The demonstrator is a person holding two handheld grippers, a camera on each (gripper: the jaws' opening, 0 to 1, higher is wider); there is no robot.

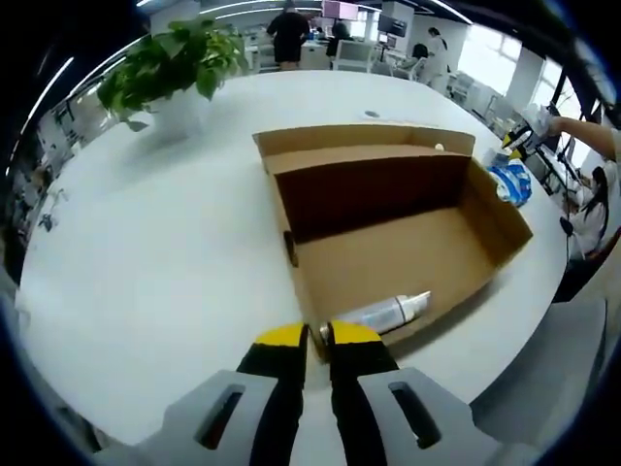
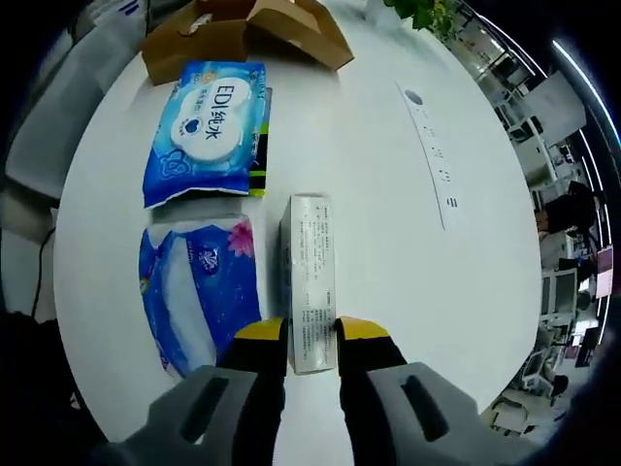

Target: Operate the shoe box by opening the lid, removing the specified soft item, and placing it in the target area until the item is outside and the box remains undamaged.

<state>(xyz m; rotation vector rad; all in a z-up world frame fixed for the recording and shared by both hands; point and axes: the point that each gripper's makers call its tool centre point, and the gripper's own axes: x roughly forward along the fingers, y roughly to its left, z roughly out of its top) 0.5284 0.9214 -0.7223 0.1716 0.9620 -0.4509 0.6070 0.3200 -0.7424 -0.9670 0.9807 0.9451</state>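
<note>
Left gripper view: the left tool has its yellow-tipped jaws nearly together, pinching the near wall of one open cardboard shoe box on the white table. The lid stands up along the far side. Inside lies one silver tube with a white cap, near the front wall. One potted plant stands at the table's far edge.

Right gripper view: the right tool is clamped on the near end of one slim white carton, covered in print too small to read. Just beside it lies one blue tissue pack, and past that one blue wipes pack marked "EDI" with Chinese characters. A white strip with dots lies well apart.
</note>
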